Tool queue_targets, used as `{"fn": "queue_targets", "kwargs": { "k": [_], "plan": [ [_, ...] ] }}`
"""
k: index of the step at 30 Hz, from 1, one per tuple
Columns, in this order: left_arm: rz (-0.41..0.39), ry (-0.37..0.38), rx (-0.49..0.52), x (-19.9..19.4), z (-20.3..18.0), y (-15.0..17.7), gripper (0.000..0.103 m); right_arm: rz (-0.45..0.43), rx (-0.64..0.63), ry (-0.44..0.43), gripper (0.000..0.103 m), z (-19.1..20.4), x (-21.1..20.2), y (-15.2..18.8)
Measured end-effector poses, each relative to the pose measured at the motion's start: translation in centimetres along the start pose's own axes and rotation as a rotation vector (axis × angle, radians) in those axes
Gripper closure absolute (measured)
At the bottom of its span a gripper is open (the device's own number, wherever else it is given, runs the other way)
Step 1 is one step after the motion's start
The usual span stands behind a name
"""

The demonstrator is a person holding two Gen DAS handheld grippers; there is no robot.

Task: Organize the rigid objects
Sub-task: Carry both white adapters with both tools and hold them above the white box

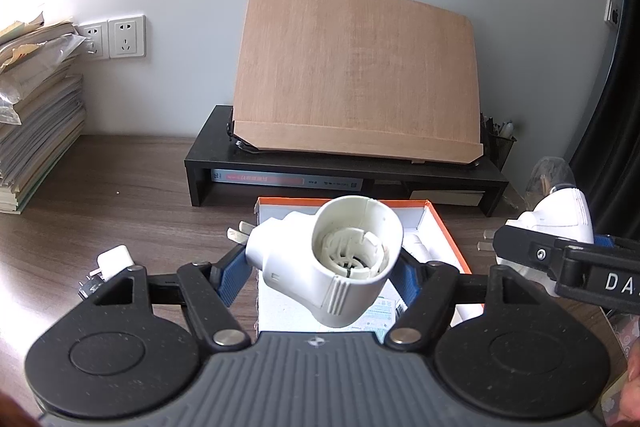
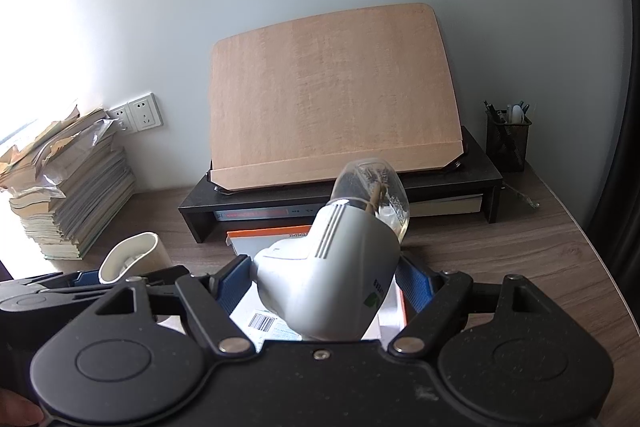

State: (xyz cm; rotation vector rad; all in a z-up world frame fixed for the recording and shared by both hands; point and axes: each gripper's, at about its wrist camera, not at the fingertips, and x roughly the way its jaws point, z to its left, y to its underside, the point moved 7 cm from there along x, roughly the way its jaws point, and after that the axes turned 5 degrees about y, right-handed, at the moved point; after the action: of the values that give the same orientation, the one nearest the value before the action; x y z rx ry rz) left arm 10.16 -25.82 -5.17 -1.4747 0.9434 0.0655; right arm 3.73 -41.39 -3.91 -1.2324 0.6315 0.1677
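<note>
My left gripper (image 1: 320,259) is shut on a white plug-in lamp socket (image 1: 332,255), its blue pads pressing both sides. The socket's empty cup faces the camera and its prongs point left. It hangs above an open white box with an orange rim (image 1: 444,227). My right gripper (image 2: 324,267) is shut on a second white plug-in socket (image 2: 332,279) that carries a clear bulb (image 2: 372,187), also above the box (image 2: 264,233). In the left wrist view this second socket (image 1: 560,215) shows at the right edge. A small white charger plug (image 1: 115,259) lies on the table to the left.
A black desk riser (image 1: 344,167) with a tilted wooden board (image 1: 356,67) stands behind the box, with books under it. A tall stack of books and papers (image 1: 36,131) fills the left. A mesh pen holder (image 2: 507,139) stands at the back right. Wall outlets (image 1: 127,37) are behind the stack.
</note>
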Motion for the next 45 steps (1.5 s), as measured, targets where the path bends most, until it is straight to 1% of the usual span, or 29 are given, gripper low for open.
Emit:
{"fn": "queue_targets", "kwargs": {
  "k": [20, 45],
  "plan": [
    [-0.001, -0.008, -0.004, -0.21, 0.41, 0.11, 0.030, 0.001, -0.015, -0.021, 0.010, 0.37, -0.11, -0.10],
    [0.010, -0.011, -0.011, 0.35, 0.73, 0.00, 0.030, 0.015, -0.023, -0.017, 0.010, 0.74, 0.59, -0.12]
  ]
}}
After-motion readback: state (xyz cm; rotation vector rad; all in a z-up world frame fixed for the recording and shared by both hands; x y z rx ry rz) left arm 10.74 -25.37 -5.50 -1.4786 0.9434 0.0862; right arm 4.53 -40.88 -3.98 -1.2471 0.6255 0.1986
